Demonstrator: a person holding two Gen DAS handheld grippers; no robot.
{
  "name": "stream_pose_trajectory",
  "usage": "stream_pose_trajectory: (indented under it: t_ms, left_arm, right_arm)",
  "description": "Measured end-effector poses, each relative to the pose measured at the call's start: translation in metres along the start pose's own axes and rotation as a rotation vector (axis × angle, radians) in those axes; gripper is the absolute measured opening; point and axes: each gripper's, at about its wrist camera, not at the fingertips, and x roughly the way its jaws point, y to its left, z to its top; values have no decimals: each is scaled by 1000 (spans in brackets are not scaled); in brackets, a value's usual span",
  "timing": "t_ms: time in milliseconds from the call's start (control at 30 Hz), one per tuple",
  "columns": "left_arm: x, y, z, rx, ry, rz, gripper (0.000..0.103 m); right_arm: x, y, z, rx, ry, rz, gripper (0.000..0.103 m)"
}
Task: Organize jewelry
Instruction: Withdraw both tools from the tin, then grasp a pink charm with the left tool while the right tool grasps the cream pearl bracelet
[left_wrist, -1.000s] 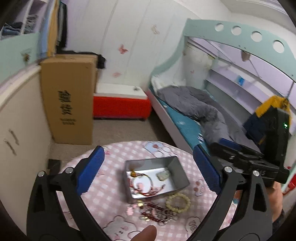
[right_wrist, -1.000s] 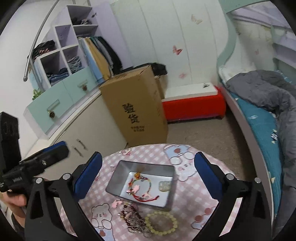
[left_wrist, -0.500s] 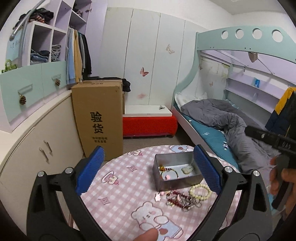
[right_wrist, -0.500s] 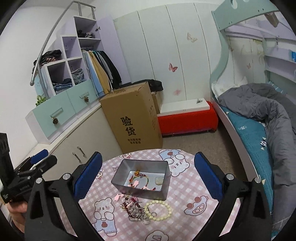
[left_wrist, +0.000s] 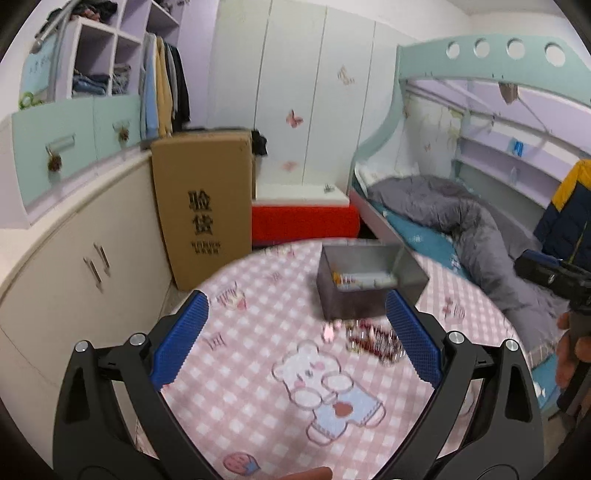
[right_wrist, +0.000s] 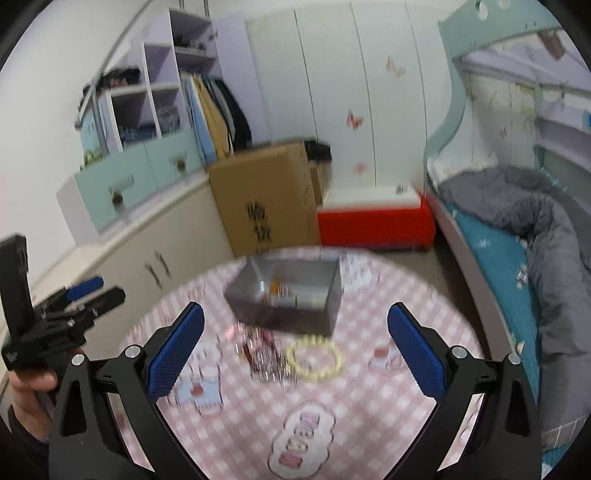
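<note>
A grey metal box (left_wrist: 365, 284) (right_wrist: 288, 295) stands on the round table with the pink checked cloth (left_wrist: 266, 369) (right_wrist: 369, 387), with a few pieces of jewelry inside. In front of it lie a tangle of red and silver chains (left_wrist: 373, 339) (right_wrist: 267, 356) and a pale bead bracelet (right_wrist: 314, 356); a small pink charm (left_wrist: 328, 329) lies beside the chains. My left gripper (left_wrist: 295, 339) is open and empty, short of the box. My right gripper (right_wrist: 295, 347) is open and empty, above the bracelet and chains. Both views are blurred.
A tall cardboard box (left_wrist: 207, 206) stands beyond the table, next to a red bench (left_wrist: 303, 221). Cream cabinets (left_wrist: 74, 258) run on the left and a bed with a grey quilt (left_wrist: 461, 221) on the right. A hand (right_wrist: 29, 387) holds the left gripper's body.
Both grippers have pulled back and dropped lower over the table, so the box and loose jewelry sit farther ahead. The jaws stayed open.
</note>
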Motion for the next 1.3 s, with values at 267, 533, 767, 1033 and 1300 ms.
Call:
stream_pose_trajectory:
  t_ms: [267,533,767,1033,1300]
  left_arm:
    - [37,-4,-26,28,88,26,95]
    - [102,-19,-34,121,206,42,95]
    - [150,-27,-39,163,321,5,79]
    - [153,-31,-42,160,346,-131,15]
    - [137,-22,-45,94,315,-175,15]
  right_arm:
    - [43,0,-40,-18,137,19,95]
    - [61,-2,-46,0,169,41,95]
    - [68,-13,-47,21,186,41,94]
    - [84,-13,-46,10,214,89,68]
    - [115,4,-44,-87,290,87,37]
